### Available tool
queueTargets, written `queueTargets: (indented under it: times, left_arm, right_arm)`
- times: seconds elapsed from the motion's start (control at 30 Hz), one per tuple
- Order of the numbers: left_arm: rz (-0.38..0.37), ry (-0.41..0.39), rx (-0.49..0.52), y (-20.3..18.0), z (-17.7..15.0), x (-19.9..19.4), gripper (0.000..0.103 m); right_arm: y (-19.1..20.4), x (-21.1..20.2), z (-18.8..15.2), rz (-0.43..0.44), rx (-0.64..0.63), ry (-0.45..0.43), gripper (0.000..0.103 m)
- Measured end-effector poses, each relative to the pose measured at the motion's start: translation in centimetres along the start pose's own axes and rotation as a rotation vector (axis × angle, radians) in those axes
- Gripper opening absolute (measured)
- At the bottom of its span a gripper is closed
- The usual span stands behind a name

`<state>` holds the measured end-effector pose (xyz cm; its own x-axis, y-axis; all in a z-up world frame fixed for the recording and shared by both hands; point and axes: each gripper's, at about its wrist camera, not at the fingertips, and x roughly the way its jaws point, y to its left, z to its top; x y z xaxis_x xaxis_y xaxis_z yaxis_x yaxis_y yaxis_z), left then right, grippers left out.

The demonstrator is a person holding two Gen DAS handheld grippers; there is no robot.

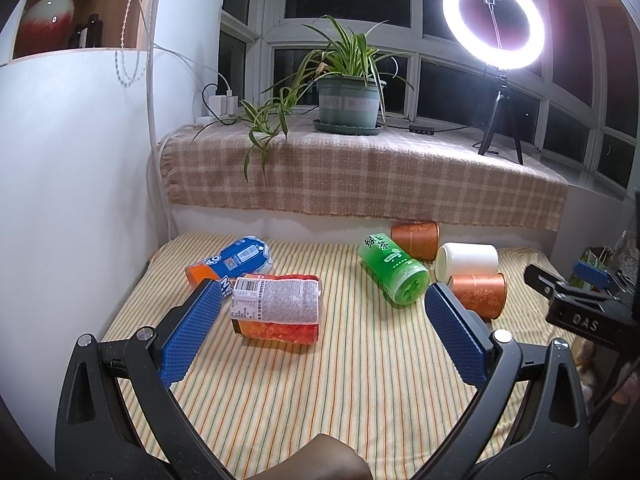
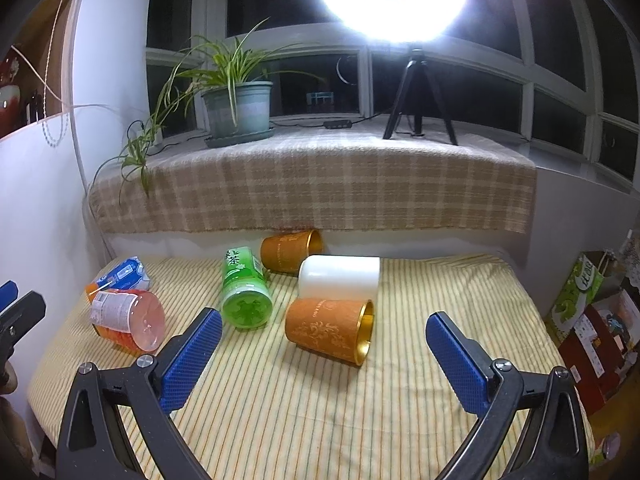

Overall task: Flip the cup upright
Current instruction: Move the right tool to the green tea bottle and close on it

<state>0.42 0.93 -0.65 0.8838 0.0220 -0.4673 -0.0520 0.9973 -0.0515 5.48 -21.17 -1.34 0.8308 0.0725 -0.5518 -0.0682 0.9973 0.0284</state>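
Several cups lie on their sides on a striped cloth (image 1: 320, 392). In the left wrist view: an orange-red labelled cup (image 1: 276, 308), a blue one (image 1: 232, 260), a green one (image 1: 394, 270), a white one (image 1: 466, 260) and two orange-gold ones (image 1: 480, 294) (image 1: 416, 238). My left gripper (image 1: 324, 332) is open and empty, with the orange-red cup just ahead of its left finger. My right gripper (image 2: 324, 354) is open and empty, with the near orange-gold cup (image 2: 330, 330) lying just ahead between its fingers, gold mouth to the right. The green (image 2: 244, 292), white (image 2: 340, 276) and orange-red (image 2: 126, 318) cups lie beyond.
A ledge with a checked cloth (image 1: 360, 176) runs behind the cups, holding a potted plant (image 1: 348, 100) and a ring light on a tripod (image 1: 494, 24). A white wall (image 1: 72, 184) bounds the left. Boxes and bags (image 2: 580, 312) stand at the right. The other gripper (image 1: 576, 300) shows at right.
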Motion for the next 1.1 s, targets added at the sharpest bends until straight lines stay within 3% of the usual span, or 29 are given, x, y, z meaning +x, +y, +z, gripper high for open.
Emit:
queueTargets:
  times: [0.43, 0.67, 0.8, 1.1]
  left_arm:
    - [0.037, 0.068, -0.018, 2.5, -1.5, 0.7, 0.103]
    - [0.035, 0.101, -0.036, 4.4, -2.5, 0.7, 0.103]
    - [0.047, 0.118, -0.059, 5.6, -2.9, 0.7, 0.103]
    - [0.065, 0.127, -0.087, 7.2, -3.3, 0.7, 0.103]
  right_arm:
    - [2.6, 6.5, 3.2, 0.142, -0.071, 0.110, 0.103]
    - [5.8, 12.2, 5.5, 0.245, -0.156, 0.237, 0.101]
    - [7.5, 15.5, 6.1, 0.280, -0.196, 0.324, 0.095]
    - [10.2, 21.3, 6.1, 0.268, -0.251, 0.481, 0.085]
